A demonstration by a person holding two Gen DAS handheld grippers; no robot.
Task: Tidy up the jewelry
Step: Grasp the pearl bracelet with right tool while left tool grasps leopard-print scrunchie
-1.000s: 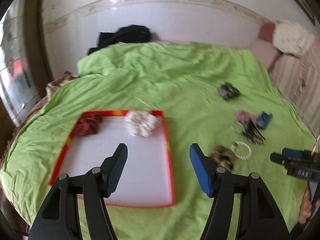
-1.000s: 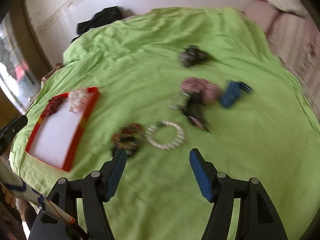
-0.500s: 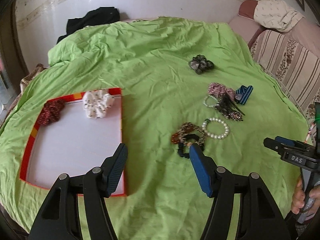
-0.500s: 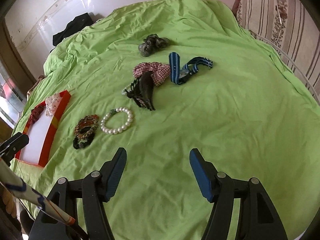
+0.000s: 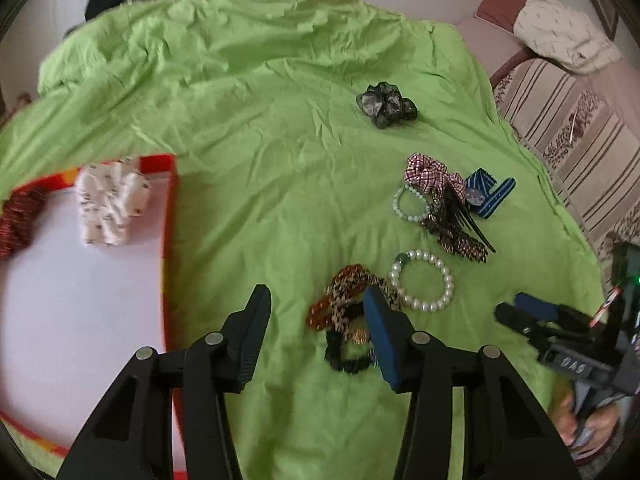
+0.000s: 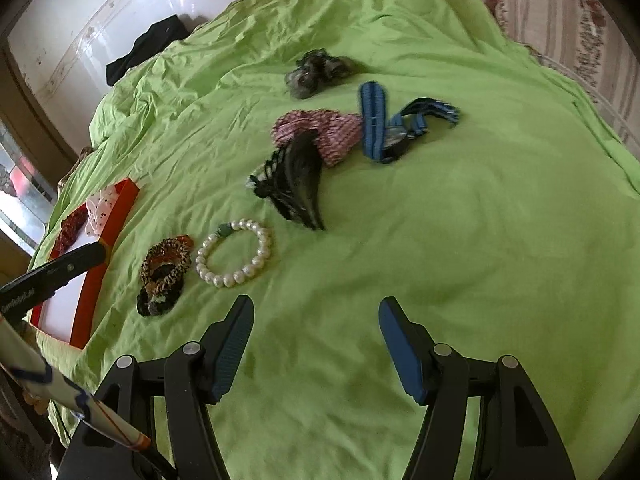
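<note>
Here the left hand-held gripper [image 5: 316, 322] was held over the green bedsheet [image 5: 260, 208] with its jaws partly apart; they had just been closing, and nothing was yet pressed between them. Just past its right pad the leopard-print scrunchie bundle [image 5: 348, 304] lay tangled with amber and black hair ties, so the narrowing was judged to be a preparation for that small heap. Immediately beyond and to the right the pearl bracelet [image 5: 422, 282] rested flat, touching or almost touching the bundle. To the left of this hand-held gripper the red-rimmed tray [image 5: 170, 248] was placed, with a white scrunchie [image 5: 112, 204] and a dark red scrunchie [image 5: 18, 220] already laid along its far edge, evidently as the collecting place.

The right hand-held gripper [image 6: 316, 346] was held wide and empty above bare sheet, the same bracelet lying ahead to its left, probably being lined up for it. Farther off a black claw clip [image 6: 296, 184] was piled against a checked pink scrunchie [image 6: 320, 132] and a blue-strapped watch [image 6: 384, 128]. Farthest away a grey scrunchie [image 5: 386, 105] lay alone, well apart from the rest.
</note>
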